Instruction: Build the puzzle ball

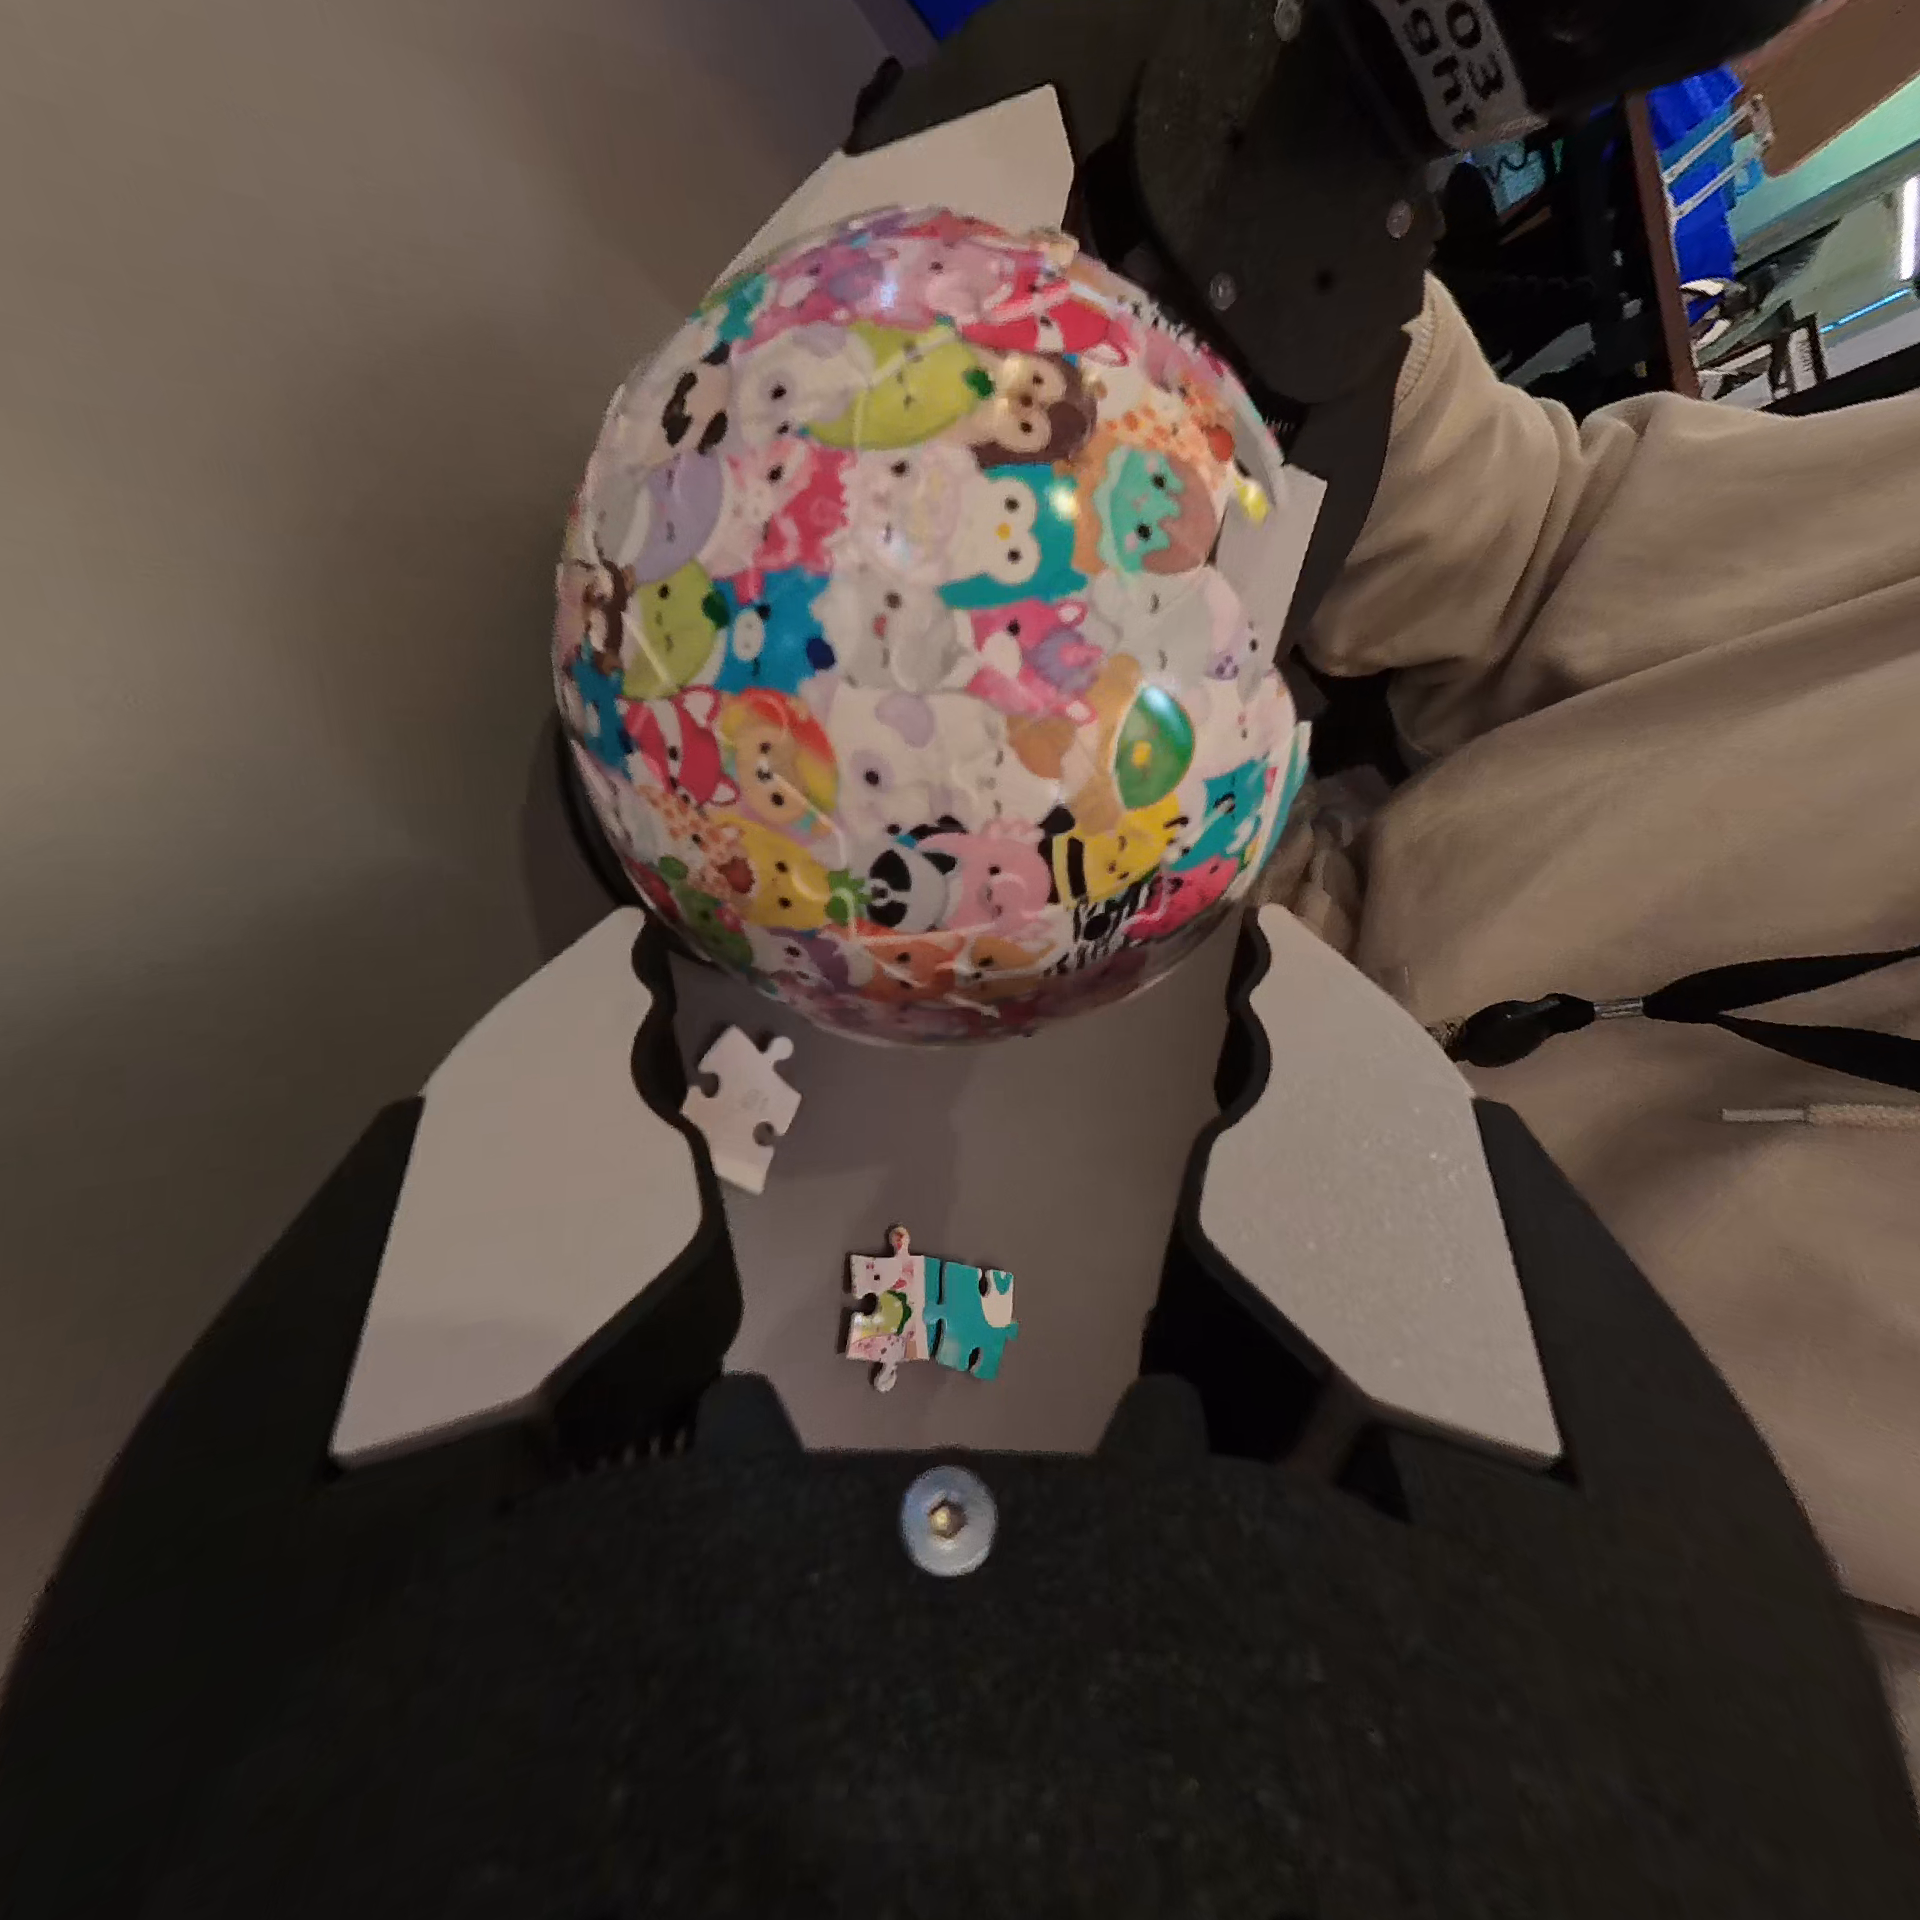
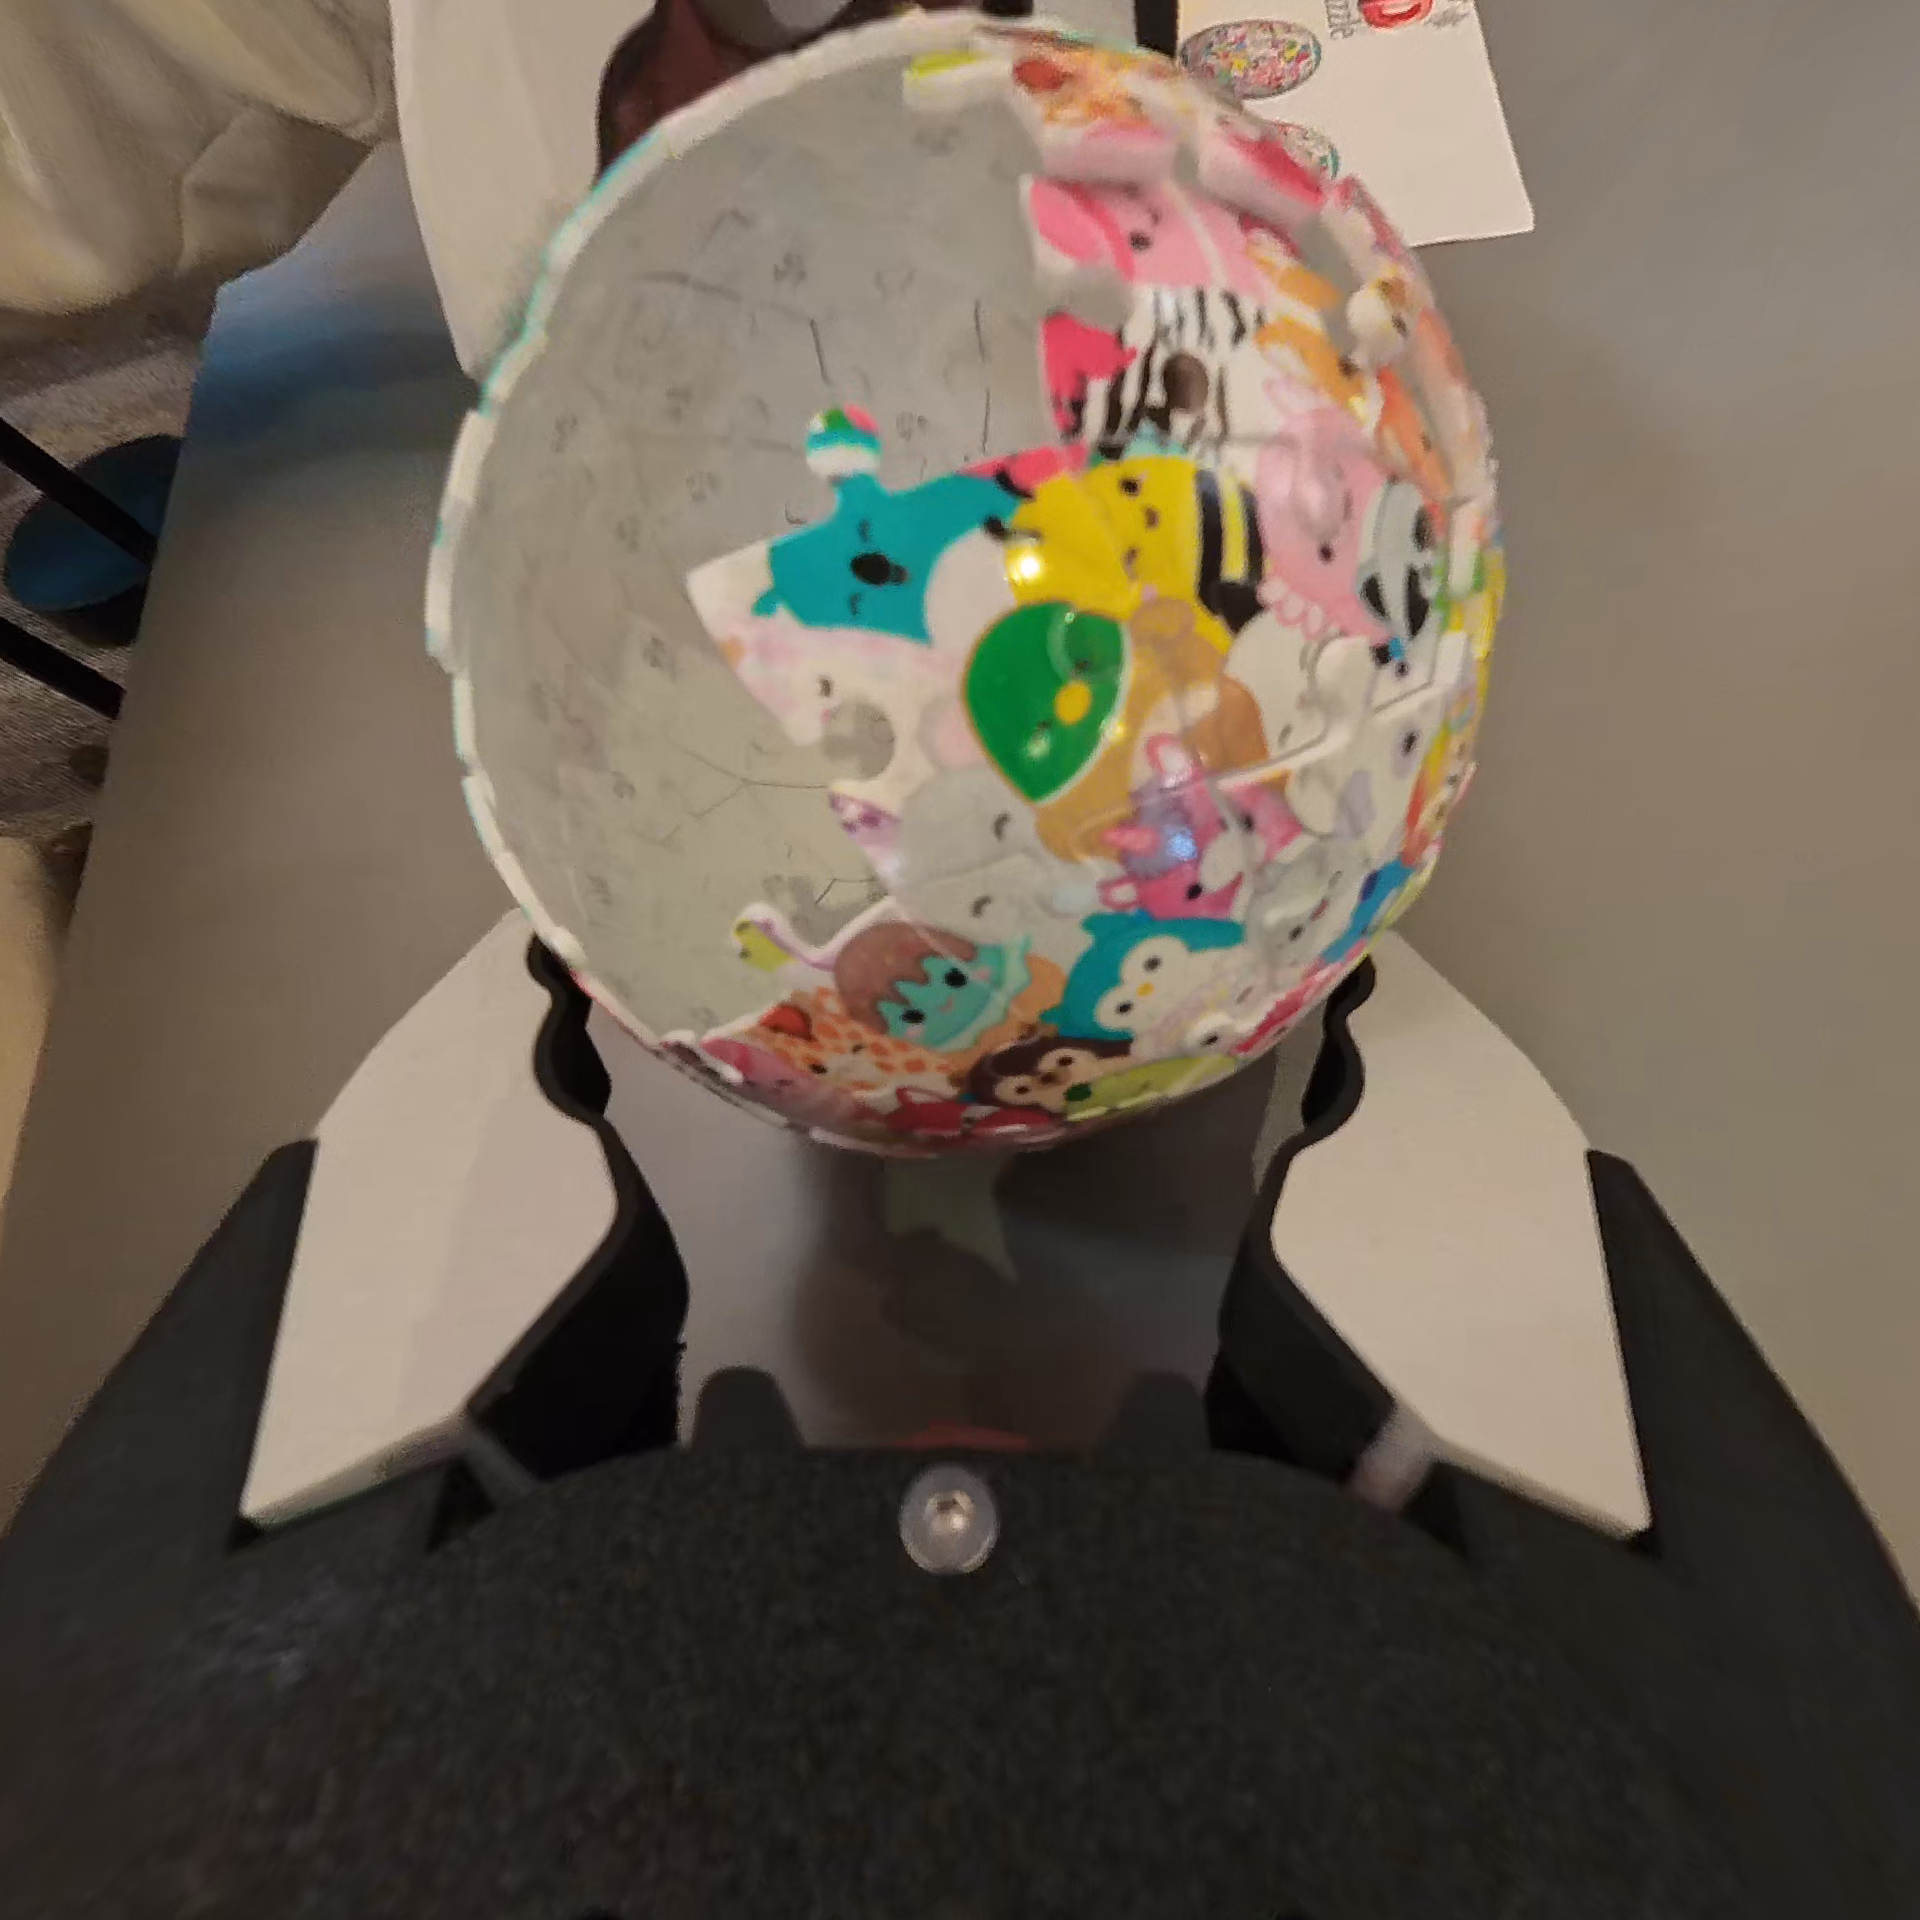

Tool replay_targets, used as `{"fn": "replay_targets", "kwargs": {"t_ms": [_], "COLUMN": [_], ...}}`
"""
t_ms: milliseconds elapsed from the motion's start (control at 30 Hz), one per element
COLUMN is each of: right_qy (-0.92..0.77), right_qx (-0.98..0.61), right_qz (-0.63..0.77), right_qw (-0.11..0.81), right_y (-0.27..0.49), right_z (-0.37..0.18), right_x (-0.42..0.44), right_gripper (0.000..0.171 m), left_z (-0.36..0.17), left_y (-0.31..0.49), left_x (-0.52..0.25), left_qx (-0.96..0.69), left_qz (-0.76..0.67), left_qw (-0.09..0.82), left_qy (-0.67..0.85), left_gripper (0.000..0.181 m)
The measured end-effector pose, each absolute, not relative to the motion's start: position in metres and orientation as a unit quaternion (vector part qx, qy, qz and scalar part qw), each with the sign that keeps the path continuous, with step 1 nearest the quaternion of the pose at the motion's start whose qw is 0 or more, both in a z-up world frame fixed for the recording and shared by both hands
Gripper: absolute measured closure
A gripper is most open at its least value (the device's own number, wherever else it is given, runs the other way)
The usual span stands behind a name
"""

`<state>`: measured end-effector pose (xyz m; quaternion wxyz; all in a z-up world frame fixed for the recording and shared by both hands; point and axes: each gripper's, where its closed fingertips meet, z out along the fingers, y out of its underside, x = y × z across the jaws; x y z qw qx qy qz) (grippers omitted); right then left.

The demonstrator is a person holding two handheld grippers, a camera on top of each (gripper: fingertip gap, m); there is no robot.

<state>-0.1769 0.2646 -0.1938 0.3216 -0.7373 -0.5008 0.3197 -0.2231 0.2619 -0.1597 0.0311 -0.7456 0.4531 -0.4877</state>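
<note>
Left gripper (image 1: pixel 940 997): fingers spread wide, tips at the lower flanks of the puzzle ball (image 1: pixel 925 634); contact not certain, looks like a loose cradle, not a clamp.
Right gripper (image 2: pixel 951 1039): fingers also wide, tips at the ball's (image 2: pixel 966 582) underside; touching or just short, cannot tell.
Loose pieces: joined printed pair (image 1: pixel 930 1307) nearest the left gripper's base, on the grey table (image 1: pixel 935 1143); blank-side-up piece (image 1: pixel 740 1103) beyond it, just short of the ball.
Ball place: between both grippers, above the table.
Ball state: unfinished; right wrist view shows a big gap with the grey inside (image 2: pixel 644 540) exposed.
Handling guess: light, hollow, glossy so slippery; thin interlocked shell, squeeze may pop pieces.
Hold: on closed printed areas, away from the gap's loose edge.
Far: beige sleeve (image 1: pixel 1579 623) behind ball.
</note>
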Motion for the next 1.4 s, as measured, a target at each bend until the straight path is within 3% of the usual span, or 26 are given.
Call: {"fn": "replay_targets", "kwargs": {"t_ms": [467,800,1000,1267,1400], "right_qy": [-0.598,-0.556,-0.465,-0.435,-0.436], "right_qx": [-0.686,-0.688,-0.71,-0.71,-0.702], "right_qz": [0.158,0.285,0.438,0.461,0.453], "right_qw": [0.384,0.37,0.295,0.308,0.335], "right_y": [0.285,0.269,0.255,0.267,0.274], "right_z": [-0.191,-0.181,-0.17,-0.161,-0.15], "right_x": [-0.169,-0.166,-0.169,-0.174,-0.177], "right_gripper": [0.039,0.035,0.032,0.049,0.049], "left_z": [-0.157,-0.145,-0.142,-0.14,-0.134], "left_y": [0.268,0.273,0.281,0.281,0.279], "left_x": [-0.215,-0.217,-0.208,-0.2,-0.197], "left_qx": [-0.751,-0.739,-0.736,-0.737,-0.733], "left_qz": [-0.455,-0.491,-0.494,-0.478,-0.479], "left_qw": [0.13,0.14,0.108,0.116,0.127], "left_qy": [0.461,0.439,0.449,0.463,0.467], "left_gripper": [0.073,0.077,0.073,0.071,0.072]}}
